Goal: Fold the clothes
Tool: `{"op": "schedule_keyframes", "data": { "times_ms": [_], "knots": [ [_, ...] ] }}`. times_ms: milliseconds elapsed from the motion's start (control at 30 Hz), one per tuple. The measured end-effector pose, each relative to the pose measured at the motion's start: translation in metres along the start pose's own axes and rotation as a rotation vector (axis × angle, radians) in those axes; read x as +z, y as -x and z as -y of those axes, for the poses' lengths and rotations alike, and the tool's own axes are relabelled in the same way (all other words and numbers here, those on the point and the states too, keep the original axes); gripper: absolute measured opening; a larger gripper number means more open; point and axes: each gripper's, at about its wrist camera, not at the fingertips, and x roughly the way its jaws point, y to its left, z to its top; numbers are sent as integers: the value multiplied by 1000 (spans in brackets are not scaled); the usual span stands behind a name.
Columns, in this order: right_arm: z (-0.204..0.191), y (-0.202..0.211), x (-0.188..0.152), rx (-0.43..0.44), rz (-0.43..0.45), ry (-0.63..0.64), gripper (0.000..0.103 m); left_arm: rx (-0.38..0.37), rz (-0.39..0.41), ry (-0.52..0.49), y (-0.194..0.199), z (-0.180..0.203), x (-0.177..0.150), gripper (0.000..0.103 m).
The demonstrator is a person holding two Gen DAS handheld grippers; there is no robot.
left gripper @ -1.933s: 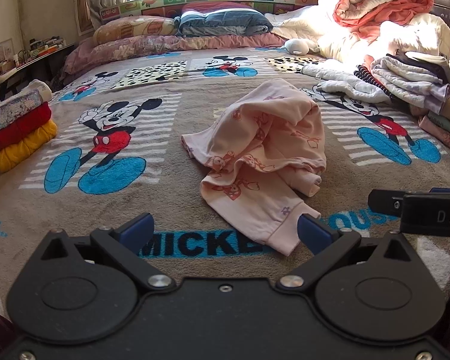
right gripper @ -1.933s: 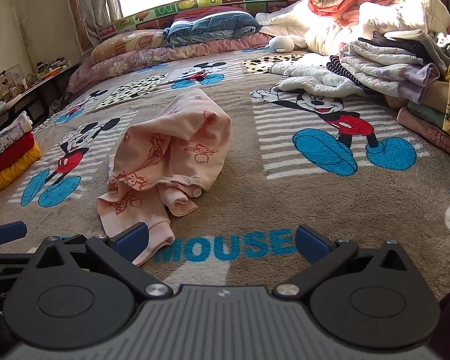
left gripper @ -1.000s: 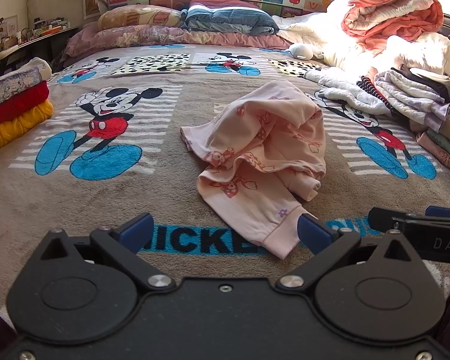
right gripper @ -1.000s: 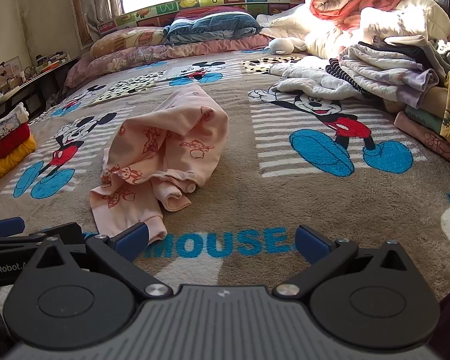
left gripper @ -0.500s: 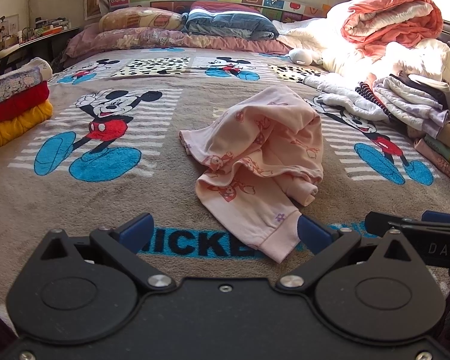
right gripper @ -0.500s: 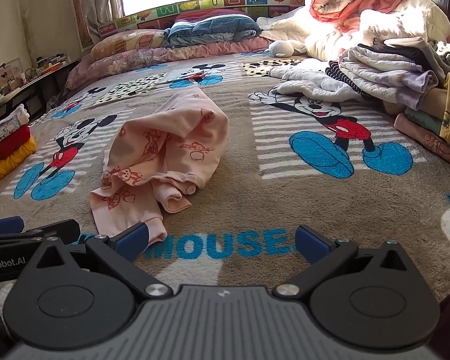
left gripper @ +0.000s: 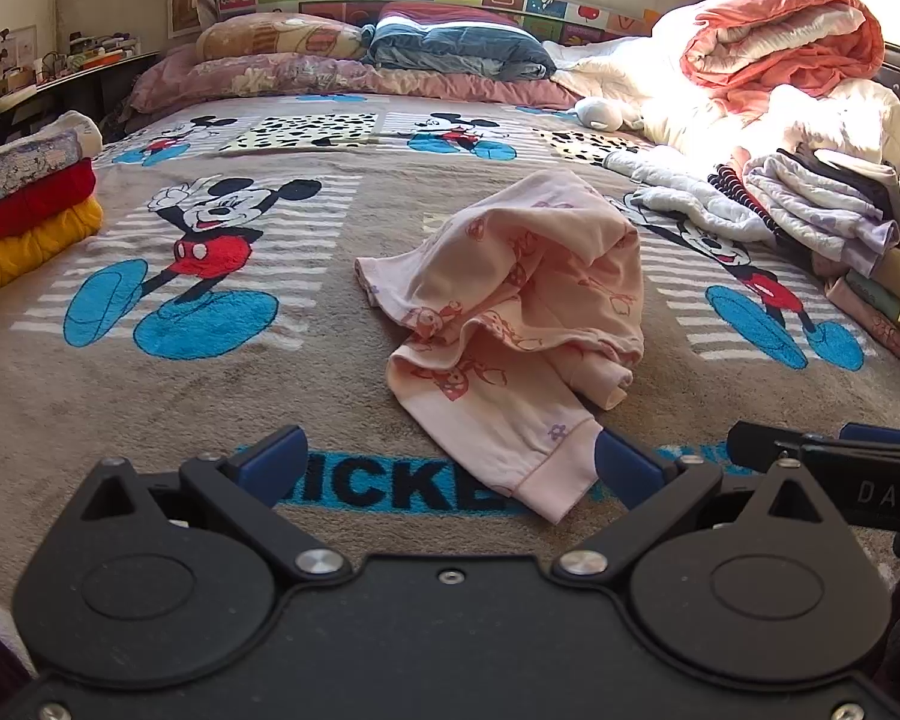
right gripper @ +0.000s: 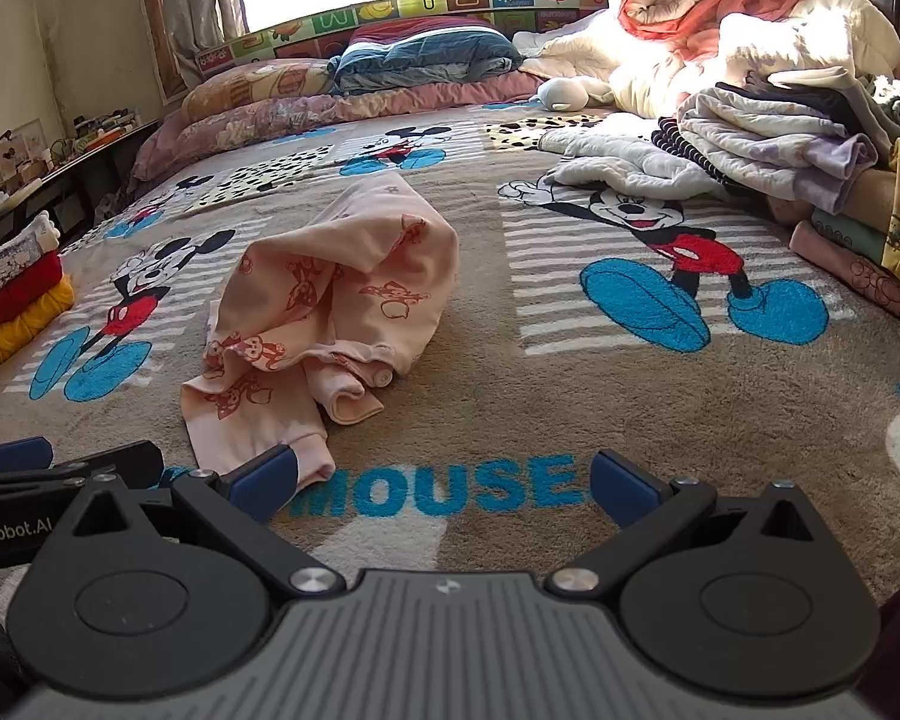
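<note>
A crumpled pink garment (left gripper: 522, 312) lies unfolded mid-bed (left gripper: 330, 384); both grippers (left gripper: 447, 465) (right gripper: 444, 480) hover wide and empty; folded stack (left gripper: 24, 210) at the left edge.

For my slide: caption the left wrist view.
Open left tongs face a crumpled pink garment on the Mickey blanket.

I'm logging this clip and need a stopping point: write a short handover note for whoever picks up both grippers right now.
Left gripper: open, holding nothing, low over the bed, the pink garment's cuff between its fingertips.
Right gripper: open, holding nothing, alongside over the blanket.
Pink printed garment: crumpled in a heap mid-bed, one sleeve trailing toward the grippers.
Done: a folded stack sits at the left edge.
Left: spread and fold the pink garment; an unfolded clothes pile waits on the right.
</note>
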Motion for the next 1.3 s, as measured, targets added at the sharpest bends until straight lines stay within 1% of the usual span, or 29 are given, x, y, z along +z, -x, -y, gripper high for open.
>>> {"op": "schedule_keyframes", "data": {
  "times_ms": [200,333,433,533,633,667,733,767,833,933,1033,1100,1167,1233,1300],
  "knots": [
    [4,-3,-1,1,-3,-1,103,-15,-8,29,-2,-4,0,103],
    [6,-1,3,30,25,-8,103,-32,11,57,-1,-8,2,103],
    [7,-2,11,47,56,8,103,-47,33,98,0,-13,9,103],
    [11,-4,24,90,81,9,103,-57,90,124,3,-16,16,103],
    [22,-19,35,132,68,-25,103,-54,113,122,2,-16,23,103],
    [25,-24,39,145,62,-37,103,-59,95,115,-1,-15,26,103],
    [33,-35,46,171,50,-62,103,-73,25,95,-9,-12,33,103],
    [36,-40,47,173,48,-69,103,-80,9,87,-12,-11,34,103],
    [43,-48,47,171,46,-83,103,-88,8,71,-17,-7,37,103],
    [50,-56,48,194,23,-129,103,-70,12,39,-24,3,41,103],
    [54,-58,51,219,19,-143,103,-75,8,13,-34,11,50,103],
    [58,-57,53,231,23,-157,103,-68,20,-5,-39,16,60,103],
    [64,-56,55,220,33,-181,103,-65,28,-37,-46,23,70,103],
    [72,-55,55,185,41,-204,103,-64,33,-73,-54,30,80,103],
    [84,-55,52,164,43,-260,103,-57,39,-112,-62,39,91,103]
  ]
}}
